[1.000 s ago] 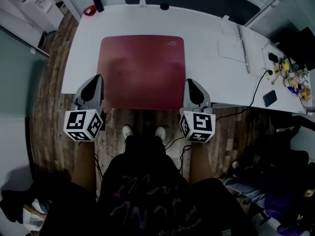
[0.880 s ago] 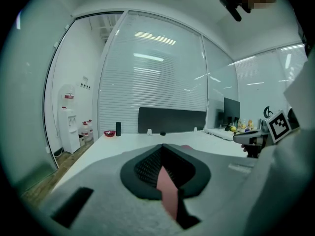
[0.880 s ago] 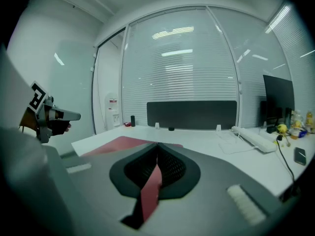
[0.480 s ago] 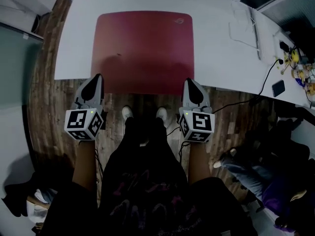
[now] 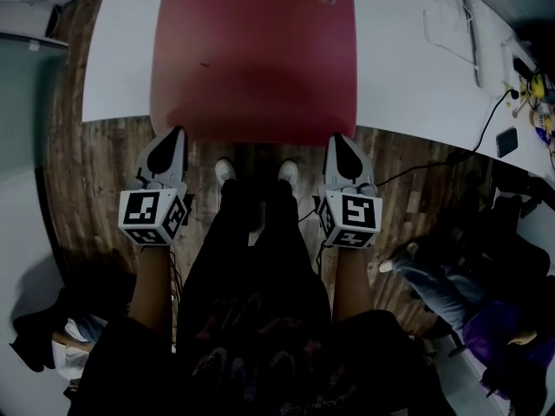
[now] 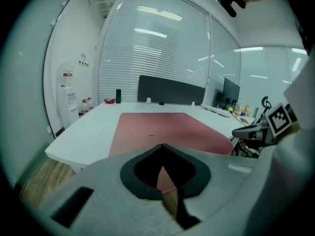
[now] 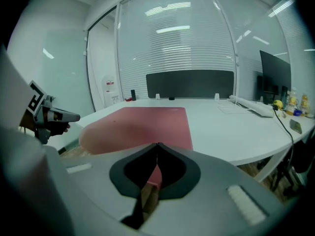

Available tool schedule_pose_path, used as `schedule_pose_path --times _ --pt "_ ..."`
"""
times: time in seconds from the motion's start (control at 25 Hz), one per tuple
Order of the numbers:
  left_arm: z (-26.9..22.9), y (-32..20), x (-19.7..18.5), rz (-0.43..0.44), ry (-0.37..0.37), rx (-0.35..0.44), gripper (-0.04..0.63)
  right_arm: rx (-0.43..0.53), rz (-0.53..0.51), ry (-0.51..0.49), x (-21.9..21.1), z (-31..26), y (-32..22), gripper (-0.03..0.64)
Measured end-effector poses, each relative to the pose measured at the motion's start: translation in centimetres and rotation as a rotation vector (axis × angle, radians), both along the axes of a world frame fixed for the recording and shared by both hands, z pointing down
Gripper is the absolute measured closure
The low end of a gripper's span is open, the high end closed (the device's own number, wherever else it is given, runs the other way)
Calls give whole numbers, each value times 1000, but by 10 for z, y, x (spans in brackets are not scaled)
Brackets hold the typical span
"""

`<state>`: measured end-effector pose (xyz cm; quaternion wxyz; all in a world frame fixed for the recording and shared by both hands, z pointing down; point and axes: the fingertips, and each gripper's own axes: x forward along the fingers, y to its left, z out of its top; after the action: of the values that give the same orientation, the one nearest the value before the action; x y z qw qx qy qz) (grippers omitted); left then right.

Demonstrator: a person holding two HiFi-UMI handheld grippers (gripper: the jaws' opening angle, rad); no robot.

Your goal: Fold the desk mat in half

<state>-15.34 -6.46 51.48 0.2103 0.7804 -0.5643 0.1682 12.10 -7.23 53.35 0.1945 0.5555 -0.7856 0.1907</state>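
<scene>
My left gripper (image 5: 176,133) and right gripper (image 5: 335,139), both pinched closed and empty, hover at the near corners of the red desk mat (image 5: 253,59) (flat on the white desk (image 5: 408,85)), so I'd open both before biting evenly.

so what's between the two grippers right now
The person's shoes and legs on wood floor, seen in the head view between left gripper and right gripper.
</scene>
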Motion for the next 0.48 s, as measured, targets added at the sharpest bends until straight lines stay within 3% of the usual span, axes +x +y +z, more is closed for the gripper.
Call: schedule_pose_path --times 0.12,0.24,0.32,0.48 --pt "6 1 4 82 -170 12 592 9 -82 115 -6 5 4 607" --pt "10 0 11 184 -360 27 583 36 -240 324 -20 11 8 561" --pt "21 6 18 272 -480 51 547 62 -361 466 -30 22 16 496" --pt "50 20 34 473 -754 113 400 131 -525 720 -44 40 27 326"
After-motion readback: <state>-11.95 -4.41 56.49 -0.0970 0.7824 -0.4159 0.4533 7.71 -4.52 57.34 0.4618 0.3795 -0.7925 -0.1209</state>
